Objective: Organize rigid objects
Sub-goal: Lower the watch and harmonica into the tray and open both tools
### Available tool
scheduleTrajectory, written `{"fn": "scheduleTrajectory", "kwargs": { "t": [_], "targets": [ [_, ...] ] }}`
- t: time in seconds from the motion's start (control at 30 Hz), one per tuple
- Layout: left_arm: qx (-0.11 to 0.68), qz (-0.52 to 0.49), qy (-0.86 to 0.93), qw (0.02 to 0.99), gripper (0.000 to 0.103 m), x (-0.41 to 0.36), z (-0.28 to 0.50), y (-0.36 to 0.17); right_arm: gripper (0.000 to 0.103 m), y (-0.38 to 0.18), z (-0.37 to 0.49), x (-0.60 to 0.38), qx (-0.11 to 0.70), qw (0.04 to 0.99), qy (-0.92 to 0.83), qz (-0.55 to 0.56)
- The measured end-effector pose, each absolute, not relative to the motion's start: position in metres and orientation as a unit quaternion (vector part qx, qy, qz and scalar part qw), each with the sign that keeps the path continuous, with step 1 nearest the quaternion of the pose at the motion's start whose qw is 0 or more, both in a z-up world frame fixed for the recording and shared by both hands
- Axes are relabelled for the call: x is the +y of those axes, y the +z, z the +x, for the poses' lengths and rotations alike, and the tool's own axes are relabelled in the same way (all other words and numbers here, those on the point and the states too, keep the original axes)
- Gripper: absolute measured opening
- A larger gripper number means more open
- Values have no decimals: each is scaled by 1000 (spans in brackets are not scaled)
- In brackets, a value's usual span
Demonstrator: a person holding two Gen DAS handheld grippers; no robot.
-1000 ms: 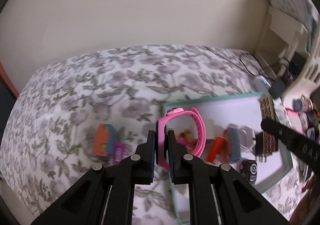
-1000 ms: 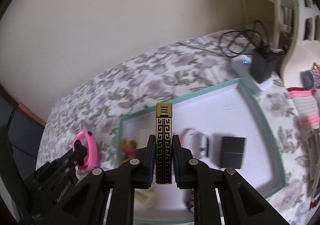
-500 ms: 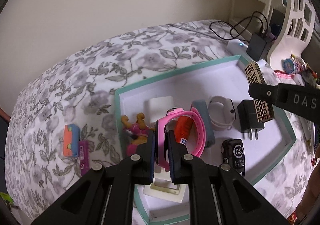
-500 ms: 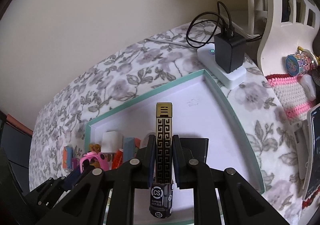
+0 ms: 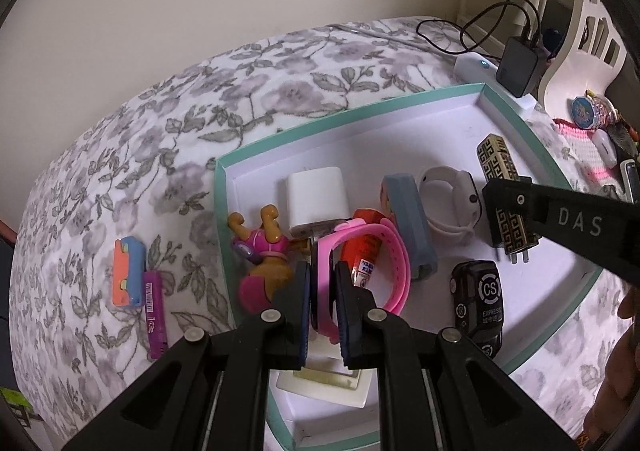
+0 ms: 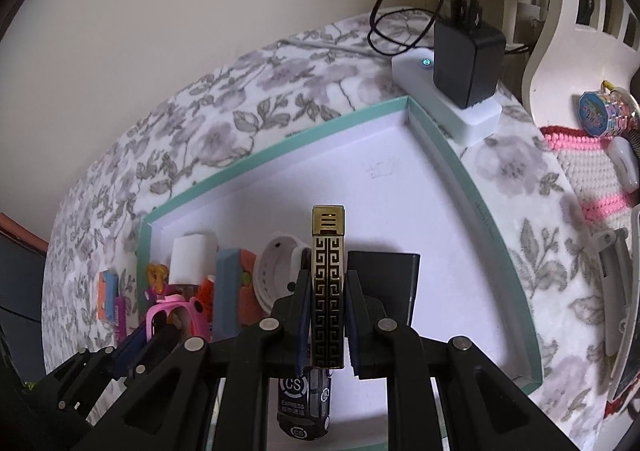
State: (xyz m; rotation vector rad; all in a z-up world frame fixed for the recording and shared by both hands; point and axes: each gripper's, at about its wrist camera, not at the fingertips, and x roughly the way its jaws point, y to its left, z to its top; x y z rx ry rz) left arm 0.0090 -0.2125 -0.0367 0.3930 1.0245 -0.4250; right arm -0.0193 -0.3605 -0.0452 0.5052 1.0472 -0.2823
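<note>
My left gripper (image 5: 323, 271) is shut on a pink wristwatch (image 5: 384, 247), holding it over the left part of the white tray with a teal rim (image 5: 344, 113). My right gripper (image 6: 327, 279) is shut on a gold-and-black patterned lighter (image 6: 328, 251), upright above the tray's middle; the lighter (image 5: 502, 171) also shows in the left wrist view. Inside the tray lie a white charger cube (image 5: 316, 197), a toy dog figure (image 5: 260, 251), an orange tube (image 5: 362, 247), a blue-grey block (image 5: 408, 219), a white watch (image 5: 450, 199), a black plug adapter (image 6: 392, 275) and a black toy car (image 5: 478, 299).
On the floral bedcover (image 5: 160, 155), left of the tray, lie an orange-and-blue eraser (image 5: 128, 277) and a purple stick (image 5: 154, 313). A white power strip with a black adapter (image 6: 466, 63) and cable sits behind the tray. A crocheted mat (image 6: 592, 179) with trinkets lies at right.
Both grippers have come down and closer to the tray, each still holding its object. The left one swung right from the bedcover to over the tray's left part.
</note>
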Motion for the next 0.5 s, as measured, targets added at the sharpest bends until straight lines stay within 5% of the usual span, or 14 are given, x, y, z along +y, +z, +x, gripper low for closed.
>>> {"fn": "scheduleTrajectory", "kwargs": {
  "t": [0.5],
  "targets": [
    [491,180,-207,826,13,-212,10,-40,19,-43,-17,-354,495,830,-129,221]
  ]
}}
